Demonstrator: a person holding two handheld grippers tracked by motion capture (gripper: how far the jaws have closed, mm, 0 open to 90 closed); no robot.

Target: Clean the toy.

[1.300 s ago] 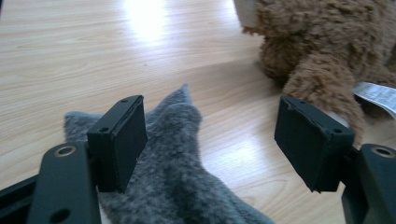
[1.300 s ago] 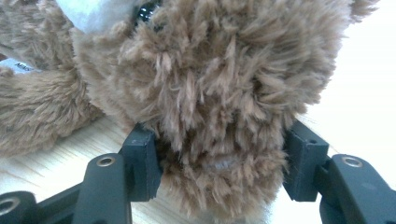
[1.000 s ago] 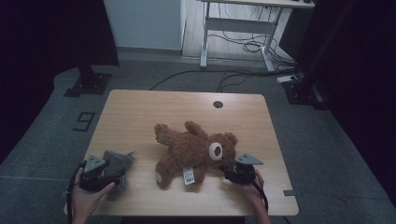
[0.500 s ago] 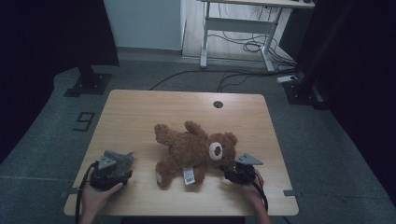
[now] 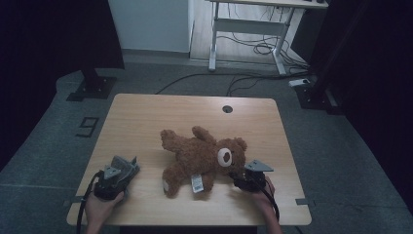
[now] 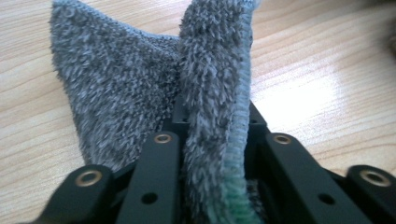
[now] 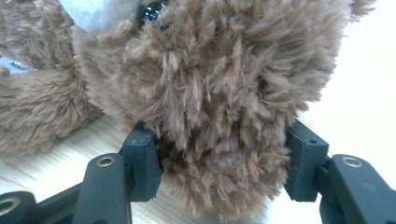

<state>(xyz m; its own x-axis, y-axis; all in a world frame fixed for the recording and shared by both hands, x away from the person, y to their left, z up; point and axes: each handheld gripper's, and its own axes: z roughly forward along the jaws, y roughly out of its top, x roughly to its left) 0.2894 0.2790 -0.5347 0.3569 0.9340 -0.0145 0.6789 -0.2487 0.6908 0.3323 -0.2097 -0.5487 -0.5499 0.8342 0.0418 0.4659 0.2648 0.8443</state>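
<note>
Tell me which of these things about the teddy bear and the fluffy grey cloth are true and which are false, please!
1. The left hand-held gripper is shut on the grey cloth. True; its jaws have just been closing and the cloth is pinched between them.
2. The teddy bear is sitting upright. False; it lies flat on the wooden table.
3. The right hand-held gripper grips part of the bear's head. True; brown fur sits between both jaws.
4. The cloth is draped over the bear. False; it is at the table's near left corner, apart from the bear.
5. The bear is white. False; it is brown with a pale snout.
</note>
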